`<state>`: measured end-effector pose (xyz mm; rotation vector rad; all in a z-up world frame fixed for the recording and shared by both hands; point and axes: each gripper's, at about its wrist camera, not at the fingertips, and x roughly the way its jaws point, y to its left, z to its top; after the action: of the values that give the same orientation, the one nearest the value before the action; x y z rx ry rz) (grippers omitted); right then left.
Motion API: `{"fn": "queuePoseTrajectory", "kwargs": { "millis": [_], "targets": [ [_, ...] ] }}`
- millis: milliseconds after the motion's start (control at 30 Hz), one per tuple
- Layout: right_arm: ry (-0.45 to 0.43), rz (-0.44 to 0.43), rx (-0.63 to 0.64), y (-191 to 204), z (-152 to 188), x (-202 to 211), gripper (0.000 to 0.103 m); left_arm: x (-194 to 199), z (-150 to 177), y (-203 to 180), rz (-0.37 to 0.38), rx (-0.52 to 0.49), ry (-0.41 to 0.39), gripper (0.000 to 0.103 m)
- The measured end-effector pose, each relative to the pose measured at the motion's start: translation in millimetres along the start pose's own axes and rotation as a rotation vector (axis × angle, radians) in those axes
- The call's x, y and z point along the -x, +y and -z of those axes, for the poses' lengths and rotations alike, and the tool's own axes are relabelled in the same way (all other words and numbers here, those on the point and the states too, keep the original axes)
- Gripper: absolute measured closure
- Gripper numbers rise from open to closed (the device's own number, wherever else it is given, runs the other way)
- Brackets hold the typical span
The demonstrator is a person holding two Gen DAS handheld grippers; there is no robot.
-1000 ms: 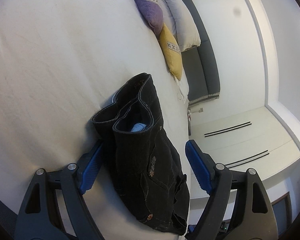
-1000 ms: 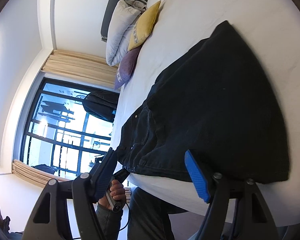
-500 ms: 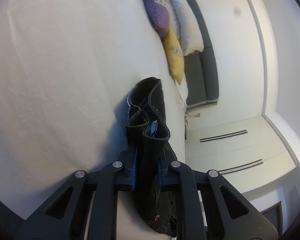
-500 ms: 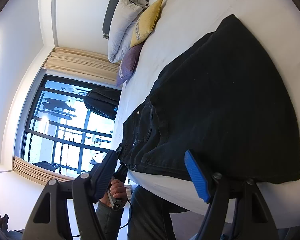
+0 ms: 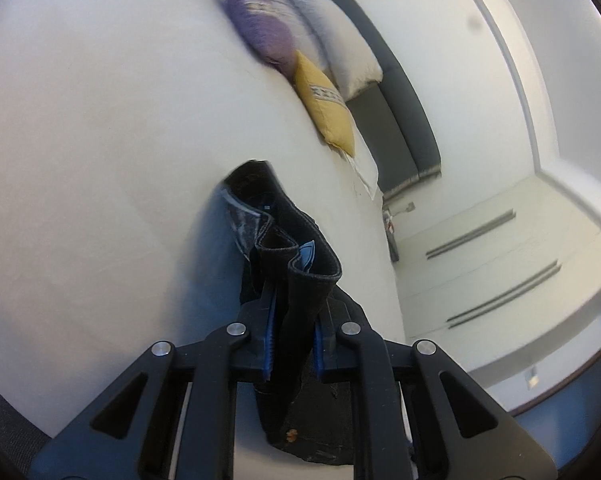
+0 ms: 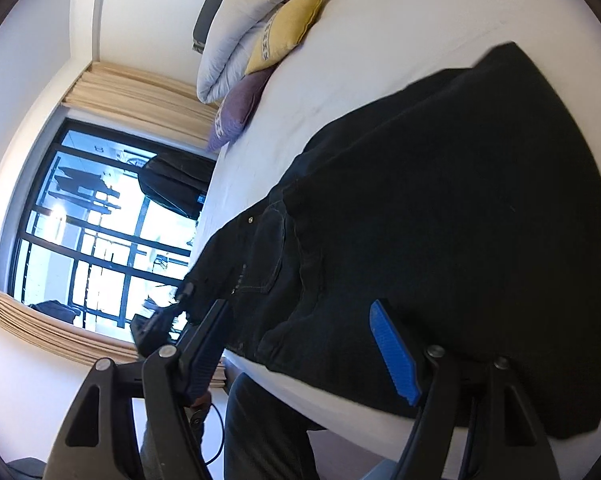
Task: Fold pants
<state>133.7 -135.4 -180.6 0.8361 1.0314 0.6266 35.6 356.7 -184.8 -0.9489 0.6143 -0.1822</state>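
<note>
Left gripper (image 5: 292,344) clamped on the black pants (image 5: 296,304), their lower part blurred. Right gripper (image 6: 300,344) wide, empty; only its view shows the legs spread on the bed (image 6: 380,40).

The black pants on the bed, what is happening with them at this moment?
A person with a gripper in each hand is folding the black pants on the white bed. The left gripper has just closed on the bunched waistband, which stands up between its blue pads. The right gripper is open near the pants at the bed edge, gripping nothing yet.
</note>
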Motion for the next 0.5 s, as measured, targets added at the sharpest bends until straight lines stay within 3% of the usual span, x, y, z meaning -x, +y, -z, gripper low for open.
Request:
{"fn": "queuePoseTrajectory", "kwargs": {
  "millis": [67, 133, 267, 367, 500],
  "targets": [
    [0.005, 0.004, 0.009, 2.6, -5.6, -2.4, 0.025, -5.1, 2.1, -33.7, -0.013, -0.108, 0.015, 0.091],
    [0.004, -0.003, 0.014, 4.1, -13.3, -2.8, 0.025, -13.9, 14.5, -83.4, -0.021, -0.277, 0.042, 0.091],
    [-0.014, -0.052, -0.02, 3.1, -35.1, 0.0, 0.02, -56.4, 74.8, -169.4, -0.011, -0.594, 0.164, 0.091],
    [-0.002, -0.095, -0.015, 9.9, -50.1, -1.4, 0.017, -81.9, 116.8, -180.1, 0.006, -0.631, 0.262, 0.091],
    [0.035, -0.126, 0.015, 18.1, -65.2, -7.3, 0.014, -94.9, 139.3, -188.2, -0.022, -0.698, 0.286, 0.091]
  ]
}}
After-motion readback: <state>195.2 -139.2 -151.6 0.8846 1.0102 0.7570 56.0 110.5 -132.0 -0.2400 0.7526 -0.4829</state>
